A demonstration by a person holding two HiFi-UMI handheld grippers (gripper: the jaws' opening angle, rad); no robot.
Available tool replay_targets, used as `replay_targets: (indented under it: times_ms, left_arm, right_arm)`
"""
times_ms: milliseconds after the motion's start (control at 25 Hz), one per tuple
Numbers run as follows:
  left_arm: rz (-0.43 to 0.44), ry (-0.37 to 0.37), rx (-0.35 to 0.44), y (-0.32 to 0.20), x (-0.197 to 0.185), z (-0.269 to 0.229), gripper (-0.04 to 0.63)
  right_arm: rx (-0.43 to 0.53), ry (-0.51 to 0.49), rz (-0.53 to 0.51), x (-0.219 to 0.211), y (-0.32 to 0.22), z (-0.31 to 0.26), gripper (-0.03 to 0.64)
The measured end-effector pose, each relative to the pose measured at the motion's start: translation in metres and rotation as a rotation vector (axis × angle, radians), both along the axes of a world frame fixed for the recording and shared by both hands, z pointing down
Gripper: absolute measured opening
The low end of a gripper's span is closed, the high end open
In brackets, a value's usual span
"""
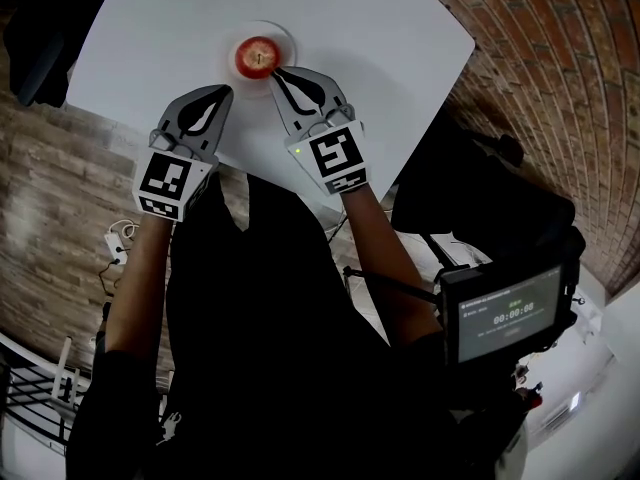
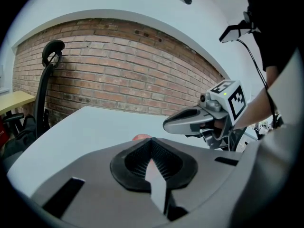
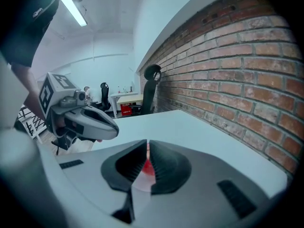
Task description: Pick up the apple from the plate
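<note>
A red apple [image 1: 257, 56] sits on a small white plate [image 1: 287, 35] near the middle of the white table [image 1: 380, 28]. Just short of the plate, on its left, my left gripper [image 1: 225, 90] is shut and holds nothing. My right gripper [image 1: 275, 72] is also shut and bare, its tips close to the plate's near right rim. In the left gripper view the apple [image 2: 141, 137] only peeks over the shut jaws [image 2: 151, 140], with the right gripper [image 2: 190, 120] alongside. The right gripper view shows a sliver of apple [image 3: 148, 166] through its jaws' slit [image 3: 147, 142].
A black office chair [image 1: 35, 58] stands at the table's far left, and the chair [image 2: 45, 94] also shows against the brick wall [image 2: 133, 65]. A device with a lit screen [image 1: 505, 318] hangs at the person's right. A power strip [image 1: 118, 243] lies on the wooden floor.
</note>
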State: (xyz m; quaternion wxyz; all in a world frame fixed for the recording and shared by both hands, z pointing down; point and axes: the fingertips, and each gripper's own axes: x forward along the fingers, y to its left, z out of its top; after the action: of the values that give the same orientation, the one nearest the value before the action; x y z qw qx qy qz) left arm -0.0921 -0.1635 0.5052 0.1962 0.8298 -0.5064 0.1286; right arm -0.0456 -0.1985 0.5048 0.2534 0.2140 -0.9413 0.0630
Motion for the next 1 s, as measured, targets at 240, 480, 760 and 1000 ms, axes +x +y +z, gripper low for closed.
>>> replay_targets:
  times_ms: [240,480,760,1000]
  left_arm:
    - [0.008,-0.003,-0.021,-0.004,0.005,0.014,0.005]
    - [0.021,-0.017,-0.043,-0.007,0.004,0.030,0.005]
    - [0.037,-0.049,-0.054,-0.014,0.008,0.043,0.006]
    - [0.043,-0.074,-0.052,-0.017,0.010,0.048,0.057]
  right_arm:
    - [-0.017,0.013,-0.005,0.000,0.000,0.013,0.003]
    - [-0.029,0.022,-0.001,-0.002,-0.002,0.023,0.003]
    - [-0.041,0.021,0.012,0.004,-0.005,0.027,0.003]
    - [-0.052,0.010,0.033,0.007,-0.006,0.026,0.003]
